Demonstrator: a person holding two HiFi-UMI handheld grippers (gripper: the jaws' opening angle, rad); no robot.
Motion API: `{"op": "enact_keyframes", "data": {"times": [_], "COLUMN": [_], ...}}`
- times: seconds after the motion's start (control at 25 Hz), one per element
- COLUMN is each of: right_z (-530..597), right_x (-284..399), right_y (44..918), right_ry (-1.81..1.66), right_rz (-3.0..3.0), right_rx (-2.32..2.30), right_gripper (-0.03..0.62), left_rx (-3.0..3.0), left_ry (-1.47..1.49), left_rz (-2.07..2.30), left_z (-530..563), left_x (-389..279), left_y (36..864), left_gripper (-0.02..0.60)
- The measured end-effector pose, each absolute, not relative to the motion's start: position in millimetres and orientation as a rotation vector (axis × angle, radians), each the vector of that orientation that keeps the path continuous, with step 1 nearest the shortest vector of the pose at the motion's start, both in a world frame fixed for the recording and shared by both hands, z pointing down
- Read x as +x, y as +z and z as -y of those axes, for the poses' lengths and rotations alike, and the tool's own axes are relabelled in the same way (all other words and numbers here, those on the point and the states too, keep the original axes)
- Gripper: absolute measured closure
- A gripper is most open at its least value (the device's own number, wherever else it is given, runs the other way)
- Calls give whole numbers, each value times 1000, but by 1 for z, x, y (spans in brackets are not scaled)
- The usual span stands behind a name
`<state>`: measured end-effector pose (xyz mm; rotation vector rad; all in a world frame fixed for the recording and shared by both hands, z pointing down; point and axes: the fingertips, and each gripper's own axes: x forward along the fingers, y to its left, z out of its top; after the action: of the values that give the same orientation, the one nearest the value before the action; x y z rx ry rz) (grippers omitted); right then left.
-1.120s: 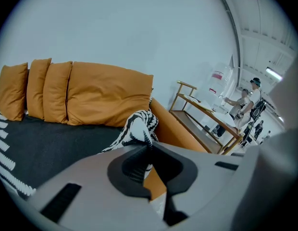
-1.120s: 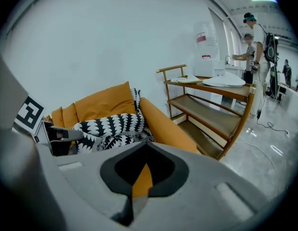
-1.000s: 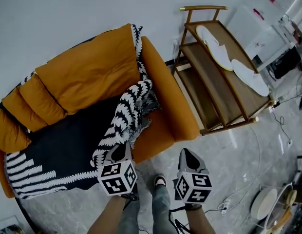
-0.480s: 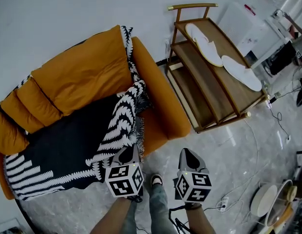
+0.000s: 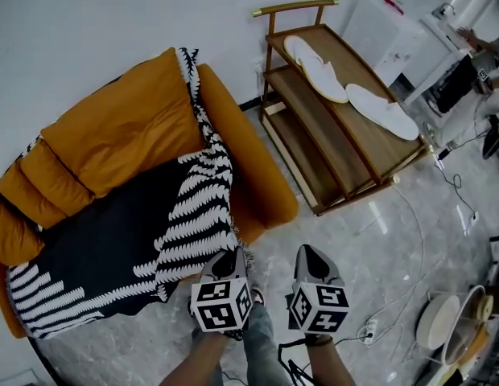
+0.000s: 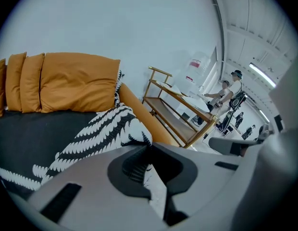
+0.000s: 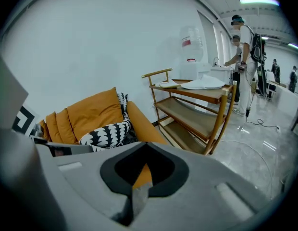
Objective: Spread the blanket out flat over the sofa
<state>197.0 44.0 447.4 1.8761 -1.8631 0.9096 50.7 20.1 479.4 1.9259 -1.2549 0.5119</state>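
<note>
An orange sofa (image 5: 129, 127) stands against the white wall. A black blanket with white leaf and stripe patterns (image 5: 113, 240) lies over its seat, and one strip runs up the backrest beside the right armrest. My left gripper (image 5: 227, 257) is off the sofa's front right corner, shut on the blanket's near corner. In the left gripper view the patterned blanket (image 6: 101, 134) runs straight into the closed left gripper (image 6: 148, 146). My right gripper (image 5: 309, 252) hangs over the floor to the right, shut and holding nothing. The right gripper view shows the sofa (image 7: 91, 112) beyond the right gripper (image 7: 146, 145).
A wooden three-tier rack (image 5: 346, 135) with white slippers (image 5: 314, 59) on top stands right of the sofa. Cables (image 5: 410, 296) and round white items (image 5: 443, 332) lie on the glossy floor at right. My shoe (image 5: 254, 296) shows between the grippers. People (image 7: 242, 57) stand far right.
The left gripper has drawn the blanket corner forward and to the right. The bunched fold near the armrest now lies flatter on the seat. The right gripper has stayed put.
</note>
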Motion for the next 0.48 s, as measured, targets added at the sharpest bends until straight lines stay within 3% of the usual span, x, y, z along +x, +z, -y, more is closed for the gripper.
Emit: {"op": "enact_keyframes", "data": {"times": [0.48], "right_z": [-64], "right_x": [248], "right_y": [459], "right_ry": [940], "right_rz": [1794], "right_rx": [1929], "right_gripper": [589], "left_rx": [1926], "left_ry": [549], "left_rz": [1184], "left_z": [-27], "left_x": [115], "left_y": [499], "left_gripper": [568]}}
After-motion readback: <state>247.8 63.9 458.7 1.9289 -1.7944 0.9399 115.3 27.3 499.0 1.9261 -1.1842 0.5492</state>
